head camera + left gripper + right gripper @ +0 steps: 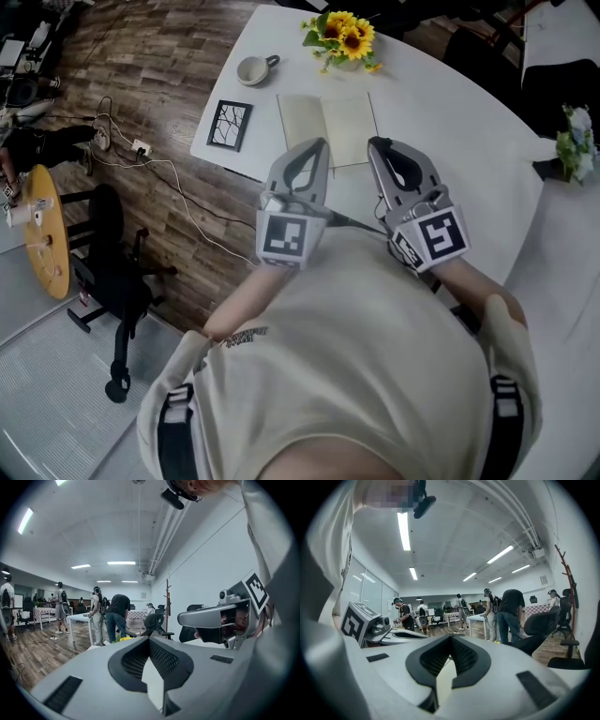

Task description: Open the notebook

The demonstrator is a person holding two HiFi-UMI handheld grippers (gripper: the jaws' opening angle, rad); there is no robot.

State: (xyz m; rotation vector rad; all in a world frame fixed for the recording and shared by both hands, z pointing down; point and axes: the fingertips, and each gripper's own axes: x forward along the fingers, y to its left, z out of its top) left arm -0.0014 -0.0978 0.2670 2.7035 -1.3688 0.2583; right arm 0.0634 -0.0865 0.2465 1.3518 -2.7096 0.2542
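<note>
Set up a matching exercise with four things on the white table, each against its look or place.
1. mug
2. sunflowers
3. notebook
4. framed picture

A. lies open, cream pages up
B. yellow blooms
C. black frame, leftmost in the head view
D. pale, handle pointing toward the flowers

Pairs: 1-D, 2-B, 3-A, 4-C

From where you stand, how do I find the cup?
Look at the big white table. Left of the sunflowers, near the table's edge, sits the cup. It is round with a handle, while the notebook and the black-framed picture lie flat.
</note>
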